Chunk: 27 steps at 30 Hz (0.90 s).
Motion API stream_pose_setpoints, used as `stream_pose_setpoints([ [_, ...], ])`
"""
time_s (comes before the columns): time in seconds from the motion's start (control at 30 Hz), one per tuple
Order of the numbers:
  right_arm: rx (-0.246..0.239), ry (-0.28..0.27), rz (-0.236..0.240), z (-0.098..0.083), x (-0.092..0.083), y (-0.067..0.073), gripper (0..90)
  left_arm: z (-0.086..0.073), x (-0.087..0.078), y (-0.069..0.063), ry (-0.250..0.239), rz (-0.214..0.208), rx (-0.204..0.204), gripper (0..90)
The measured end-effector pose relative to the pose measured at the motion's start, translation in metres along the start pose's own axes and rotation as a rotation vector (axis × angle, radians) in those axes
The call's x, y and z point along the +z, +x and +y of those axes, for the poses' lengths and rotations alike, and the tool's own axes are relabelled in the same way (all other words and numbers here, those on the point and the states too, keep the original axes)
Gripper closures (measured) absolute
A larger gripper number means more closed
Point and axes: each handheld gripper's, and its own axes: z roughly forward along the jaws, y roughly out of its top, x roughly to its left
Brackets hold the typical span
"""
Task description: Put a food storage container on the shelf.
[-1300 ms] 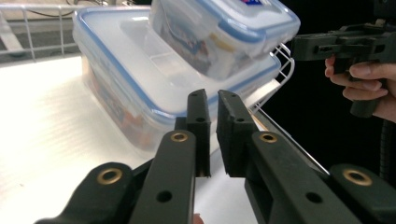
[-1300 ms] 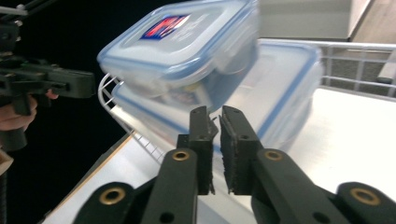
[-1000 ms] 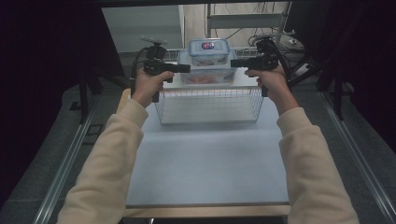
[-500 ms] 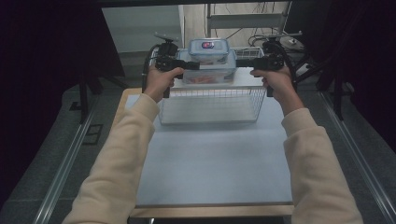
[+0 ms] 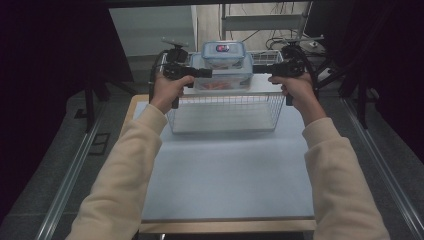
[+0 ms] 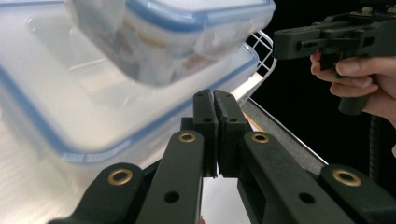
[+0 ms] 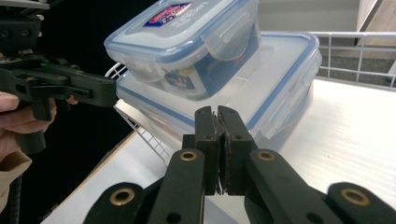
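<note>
left gripper (image 5: pixel 207 73): my jaws pinched together, nothing held, upper left by the boxes
right gripper (image 5: pixel 257 69): same, empty, upper right
small box (image 5: pixel 223 52): top centre, stacked on big box (image 5: pixel 220 80)
basket (image 5: pixel 225 112): just below

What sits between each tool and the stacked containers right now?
Nothing visible. The left tool and right tool, both shut and empty, point at the large container from either side, under the small container. Contact is unclear.
</note>
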Motion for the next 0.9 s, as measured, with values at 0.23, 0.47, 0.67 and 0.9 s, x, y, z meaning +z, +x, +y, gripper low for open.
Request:
stream_pose_setpoints([
  [0.23, 0.011, 0.004, 0.026, -0.011, -0.004, 0.002, 86.3, -0.016, -0.017, 0.003, -0.015, -0.012, -0.017, 88.9],
  [0.47, 0.008, 0.002, 0.065, -0.027, -0.013, 0.003, 86.3, -0.037, -0.032, 0.008, -0.030, -0.026, -0.032, 88.7],
  [0.67, 0.020, -0.004, 0.102, -0.048, -0.017, -0.001, 85.7, -0.058, -0.041, 0.013, -0.053, -0.035, -0.051, 88.4],
  [0.9, 0.020, 0.015, 0.123, -0.075, -0.018, -0.005, 82.8, -0.081, -0.046, 0.016, -0.070, -0.032, -0.053, 85.8],
])
